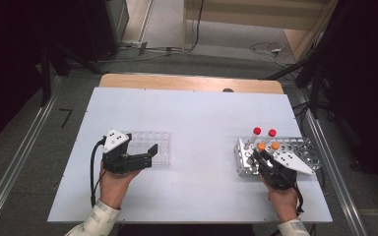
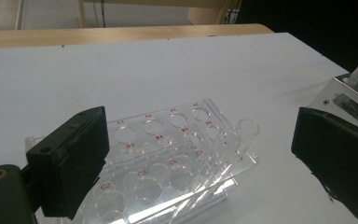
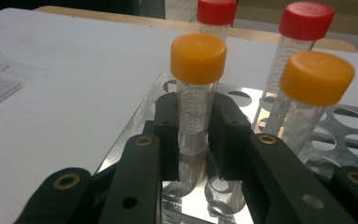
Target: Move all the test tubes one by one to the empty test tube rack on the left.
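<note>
A grey floor (image 1: pixel 24 147) surrounds the table, with metal rails (image 1: pixel 10 167) running along both sides and loose cables (image 1: pixel 268 49) lying near a pale wooden wall (image 1: pixel 256 10) at the back. The edges of the room are dark.

The table (image 1: pixel 192 123) has a white, matte top; a strip of bare wood (image 1: pixel 187 82) shows along its far edge.

On its right part stands a metal rack (image 1: pixel 300 147) with round holes. Four tubes stand upright in its near left corner: two with red caps (image 3: pixel 306 19) behind, two with orange caps in front. On the left part lies a clear rack (image 2: pixel 168 163), its holes marked with red letters and numbers, with no tubes seen in it.

The right gripper (image 3: pixel 193 135) is clamped on the left orange tube (image 3: pixel 196 93), both pads pressing the clear wall below the cap while the tube stands in the metal rack. The other orange tube (image 3: pixel 307 98) stands just beside it, untouched.

The left gripper (image 1: pixel 145 156) rests at the near edge of the clear rack, jaws wide apart and gripping nothing.
</note>
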Tool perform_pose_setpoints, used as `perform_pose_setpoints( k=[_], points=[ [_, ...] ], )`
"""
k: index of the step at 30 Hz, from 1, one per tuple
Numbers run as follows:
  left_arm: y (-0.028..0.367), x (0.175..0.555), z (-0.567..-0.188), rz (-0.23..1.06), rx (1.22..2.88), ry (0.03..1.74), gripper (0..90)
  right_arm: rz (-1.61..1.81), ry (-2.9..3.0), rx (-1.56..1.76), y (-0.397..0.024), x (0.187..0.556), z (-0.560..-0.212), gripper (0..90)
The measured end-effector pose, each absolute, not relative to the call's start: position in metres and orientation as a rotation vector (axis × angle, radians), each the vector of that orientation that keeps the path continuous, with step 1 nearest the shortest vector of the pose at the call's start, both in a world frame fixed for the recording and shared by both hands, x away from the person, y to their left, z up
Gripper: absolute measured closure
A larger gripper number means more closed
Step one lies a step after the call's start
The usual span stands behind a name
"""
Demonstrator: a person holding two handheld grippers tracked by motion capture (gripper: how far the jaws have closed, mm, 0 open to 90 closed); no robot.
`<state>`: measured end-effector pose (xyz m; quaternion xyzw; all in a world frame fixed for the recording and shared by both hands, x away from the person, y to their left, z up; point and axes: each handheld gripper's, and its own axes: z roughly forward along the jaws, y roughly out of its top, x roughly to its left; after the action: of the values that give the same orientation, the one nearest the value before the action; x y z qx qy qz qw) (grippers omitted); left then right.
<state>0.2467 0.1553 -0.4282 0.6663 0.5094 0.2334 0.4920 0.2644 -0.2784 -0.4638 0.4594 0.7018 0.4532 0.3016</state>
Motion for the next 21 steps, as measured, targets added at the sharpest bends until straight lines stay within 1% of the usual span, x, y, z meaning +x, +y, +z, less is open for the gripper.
perform_pose_setpoints(
  k=[8, 21],
  points=[
    [0.157, 0.247, -0.428, 0.57, 1.614, 1.239, 4.5, 1.206, 1.85, 1.181, -0.278, 0.257, -0.446, 71.5],
    [0.157, 0.246, -0.427, 0.566, 1.613, 1.236, 4.5, 1.23, 1.841, 1.171, -0.28, 0.256, -0.419, 71.5]
  ],
)
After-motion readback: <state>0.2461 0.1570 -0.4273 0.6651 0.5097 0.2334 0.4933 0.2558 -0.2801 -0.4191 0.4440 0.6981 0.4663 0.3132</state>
